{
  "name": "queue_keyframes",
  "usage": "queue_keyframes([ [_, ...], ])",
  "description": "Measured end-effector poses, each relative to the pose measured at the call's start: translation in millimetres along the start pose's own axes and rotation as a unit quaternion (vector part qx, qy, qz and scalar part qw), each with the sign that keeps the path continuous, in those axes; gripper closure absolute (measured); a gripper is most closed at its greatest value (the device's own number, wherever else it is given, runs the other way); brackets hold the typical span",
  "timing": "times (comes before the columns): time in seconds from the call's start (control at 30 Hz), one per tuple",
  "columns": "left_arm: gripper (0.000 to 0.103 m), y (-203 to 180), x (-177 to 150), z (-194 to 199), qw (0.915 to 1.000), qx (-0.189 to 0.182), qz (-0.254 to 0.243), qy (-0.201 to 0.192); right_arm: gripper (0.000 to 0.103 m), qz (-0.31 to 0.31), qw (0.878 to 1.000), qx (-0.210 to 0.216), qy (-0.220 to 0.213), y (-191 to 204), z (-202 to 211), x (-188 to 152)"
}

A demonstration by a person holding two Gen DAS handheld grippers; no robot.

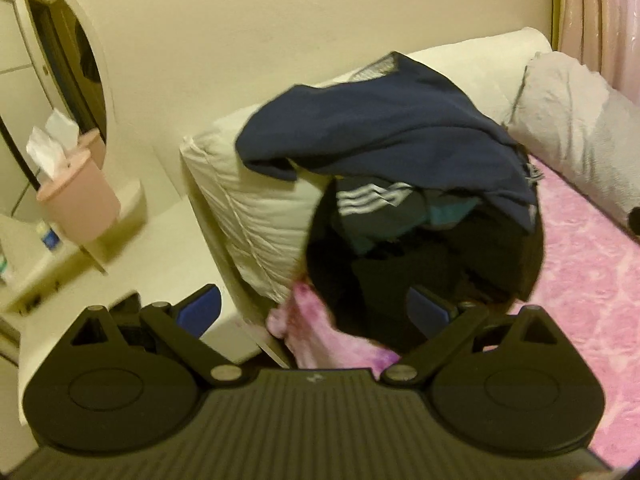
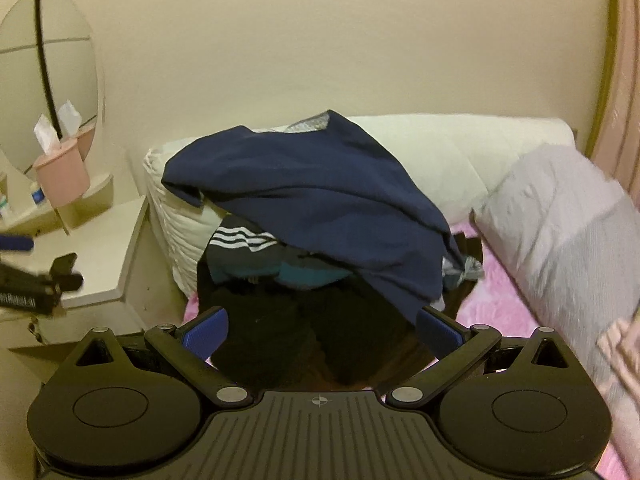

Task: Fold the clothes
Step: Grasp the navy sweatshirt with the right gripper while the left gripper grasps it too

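A heap of clothes lies on the bed against a white pillow. On top is a navy garment [image 1: 384, 128] [image 2: 320, 196]. Under it show a dark piece with white stripes [image 1: 372, 196] [image 2: 244, 240], something teal [image 2: 308, 272] and black clothing [image 1: 420, 264] [image 2: 280, 332]. My left gripper [image 1: 316, 312] is open, its blue pads wide apart in front of the heap's near edge, holding nothing. My right gripper [image 2: 322, 328] is open too, just before the black clothing. The left gripper's tip [image 2: 24, 272] shows at the left edge of the right wrist view.
A pink furry bedspread [image 1: 592, 272] [image 2: 496, 312] covers the bed. A grey pillow [image 1: 576, 128] [image 2: 560, 232] lies to the right, the white pillow [image 1: 256, 208] [image 2: 420, 152] behind the heap. Left of the bed stands a white dressing table [image 2: 104, 252] with an oval mirror [image 2: 52, 72] and pink tissue box [image 1: 76, 196] [image 2: 60, 176].
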State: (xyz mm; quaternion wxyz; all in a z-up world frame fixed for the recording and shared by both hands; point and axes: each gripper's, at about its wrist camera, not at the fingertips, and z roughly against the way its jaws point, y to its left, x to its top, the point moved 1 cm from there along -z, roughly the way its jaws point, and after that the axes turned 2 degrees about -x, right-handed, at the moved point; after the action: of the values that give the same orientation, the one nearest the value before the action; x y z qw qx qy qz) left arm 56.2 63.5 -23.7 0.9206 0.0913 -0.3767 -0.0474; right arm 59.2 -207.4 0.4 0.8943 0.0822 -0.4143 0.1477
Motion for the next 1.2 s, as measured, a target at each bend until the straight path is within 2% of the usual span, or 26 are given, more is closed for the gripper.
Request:
queue_keyframes([
  [0.17,0.005,37.9,35.9,-53.5,0.9999,-0.014,0.003,-0.004,0.001,0.052,0.999,-0.004,-0.005,6.2,-41.5,25.4],
  [0.3,0.005,62.1,78.1,-114.2,0.9993,-0.031,-0.018,-0.006,0.001,0.096,0.995,-0.01,-0.001,9.5,-95.9,57.3],
  [0.47,0.006,82.7,129.3,-188.3,0.9977,-0.041,-0.051,-0.018,0.001,0.145,0.989,-0.027,0.005,11.0,-182.8,106.4],
  [0.63,0.006,97.2,174.5,-253.0,0.9943,-0.068,-0.081,-0.017,0.001,0.217,0.976,-0.032,0.007,12.5,-268.7,154.7],
  [0.73,0.008,100.6,190.8,-284.2,0.9924,-0.088,-0.086,-0.011,0.001,0.251,0.967,-0.034,0.014,3.4,-313.9,182.1],
  [0.9,0.017,98.8,204.6,-318.9,0.989,-0.116,-0.092,0.006,0.001,0.292,0.955,-0.038,0.031,-18.1,-381.6,219.6],
  [1.03,0.021,96.6,206.1,-331.9,0.9867,-0.123,-0.106,0.01,0.001,0.304,0.951,-0.012,0.056,-29.9,-422.0,238.8],
  [1.07,0.025,95.3,206.3,-332.7,0.986,-0.122,-0.113,0.008,0.001,0.306,0.95,0.0,0.063,-32.0,-429.1,240.3],
  [1.1,0.028,94.7,206.9,-332.4,0.9856,-0.122,-0.117,0.005,0.005,0.307,0.949,0.01,0.068,-33.6,-434.0,241.4],
  [1.13,0.039,94.5,207.7,-331.2,0.9854,-0.121,-0.12,0.001,0.017,0.305,0.95,0.013,0.067,-35.1,-433.1,241.7],
  [1.17,0.051,94.7,208.6,-329.4,0.9853,-0.121,-0.121,-0.004,0.052,0.304,0.95,0.015,0.065,-36.6,-431.9,242.0],
  [1.2,0.06,94.9,209.5,-326.9,0.9853,-0.123,-0.119,-0.008,0.08,0.302,0.951,0.018,0.063,-38.2,-430.8,242.3],
])
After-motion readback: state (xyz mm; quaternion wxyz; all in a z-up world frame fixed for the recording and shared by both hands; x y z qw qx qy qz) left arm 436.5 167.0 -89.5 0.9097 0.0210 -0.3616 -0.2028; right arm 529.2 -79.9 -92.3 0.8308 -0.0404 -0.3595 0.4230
